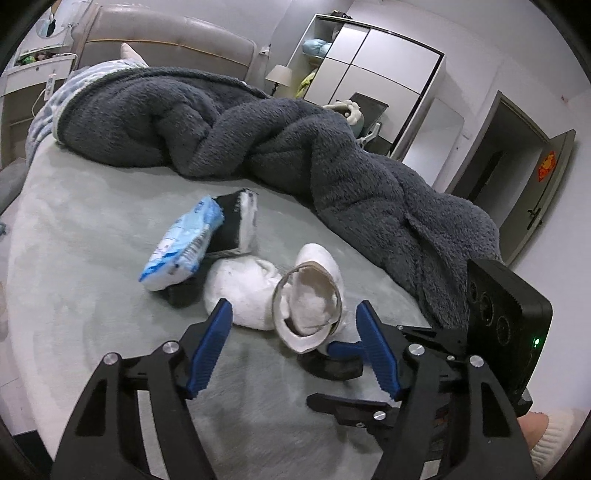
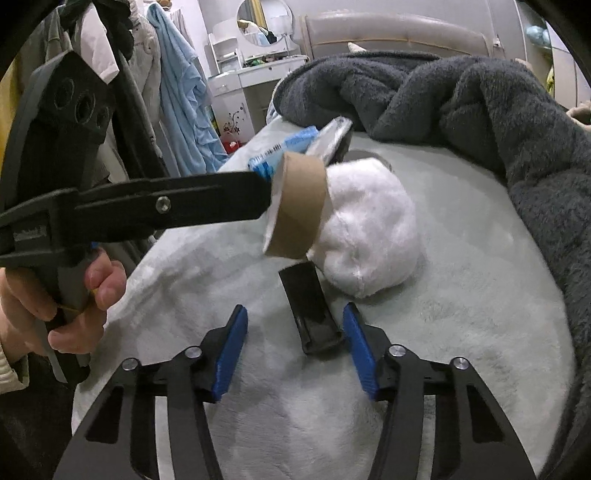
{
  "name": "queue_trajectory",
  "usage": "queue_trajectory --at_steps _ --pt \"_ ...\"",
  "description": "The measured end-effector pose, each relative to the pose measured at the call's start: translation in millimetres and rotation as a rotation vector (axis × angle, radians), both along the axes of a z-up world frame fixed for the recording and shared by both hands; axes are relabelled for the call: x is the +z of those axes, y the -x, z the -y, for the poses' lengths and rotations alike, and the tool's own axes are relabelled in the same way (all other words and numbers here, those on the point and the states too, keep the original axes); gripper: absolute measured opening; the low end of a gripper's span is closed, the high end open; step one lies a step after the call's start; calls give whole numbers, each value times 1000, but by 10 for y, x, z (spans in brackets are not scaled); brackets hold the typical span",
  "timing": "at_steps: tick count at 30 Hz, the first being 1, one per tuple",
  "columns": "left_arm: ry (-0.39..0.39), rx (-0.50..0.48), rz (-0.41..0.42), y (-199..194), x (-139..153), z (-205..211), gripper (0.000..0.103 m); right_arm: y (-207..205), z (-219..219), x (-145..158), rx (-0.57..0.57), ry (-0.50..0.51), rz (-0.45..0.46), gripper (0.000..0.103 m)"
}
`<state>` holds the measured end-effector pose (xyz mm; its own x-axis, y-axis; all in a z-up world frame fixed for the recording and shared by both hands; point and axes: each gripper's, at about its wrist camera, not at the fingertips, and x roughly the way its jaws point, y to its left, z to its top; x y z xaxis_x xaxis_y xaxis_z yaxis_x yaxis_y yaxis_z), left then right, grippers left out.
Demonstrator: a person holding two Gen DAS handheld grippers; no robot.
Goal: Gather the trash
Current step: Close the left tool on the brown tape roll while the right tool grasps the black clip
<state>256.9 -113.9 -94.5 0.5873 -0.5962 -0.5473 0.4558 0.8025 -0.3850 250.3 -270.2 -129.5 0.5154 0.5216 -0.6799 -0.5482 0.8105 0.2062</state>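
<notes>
Bedroom: bed with pale green cover, padded beige headboard, heaped dark grey blanket; white wardrobe; dressing table with round mirror; hanging clothes; open dark door.

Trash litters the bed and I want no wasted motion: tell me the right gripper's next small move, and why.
Probably close the right gripper on the flat black piece. It lies on the bed between the blue pads, and the left-hand pad stands clear of it, so nothing is gripped yet. The jaws already straddle it, so no repositioning seems needed.
</notes>
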Motion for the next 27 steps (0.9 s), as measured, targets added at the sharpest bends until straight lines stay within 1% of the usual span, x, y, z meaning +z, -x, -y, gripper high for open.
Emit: queue_trajectory --at_steps 6,8,11,13,14,16,18,19,24,27 --pt "4 1 -14 -77 -43 59 70 9 38 -10 -9 -12 -13 42" --pt "15 -4 -26 -109 -61 72 68 7 40 -11 -12 -12 -18 38" --pt "9 -11 -30 -127 -74 105 64 19 24 -20 -12 1 -20 31" --pt "2 -18 -29 -134 -81 124 59 27 17 -22 -12 10 -21 28" --pt "-8 -18 -29 -139 -86 140 58 30 15 -24 -15 15 -23 27" --pt "-19 -18 -33 -138 -97 154 52 10 16 -28 -19 20 -25 25" --pt "-18 -14 -34 -141 -97 148 49 20 6 -21 -18 23 -21 23" --pt "-15 -15 -33 -139 -93 143 45 14 -5 -18 -16 24 -19 22" --pt "-1 -15 -16 -114 -49 77 44 7 -62 1 -16 48 -16 21" --pt "19 -7 -1 -88 24 -28 44 -22 -102 35 -17 54 -13 21"
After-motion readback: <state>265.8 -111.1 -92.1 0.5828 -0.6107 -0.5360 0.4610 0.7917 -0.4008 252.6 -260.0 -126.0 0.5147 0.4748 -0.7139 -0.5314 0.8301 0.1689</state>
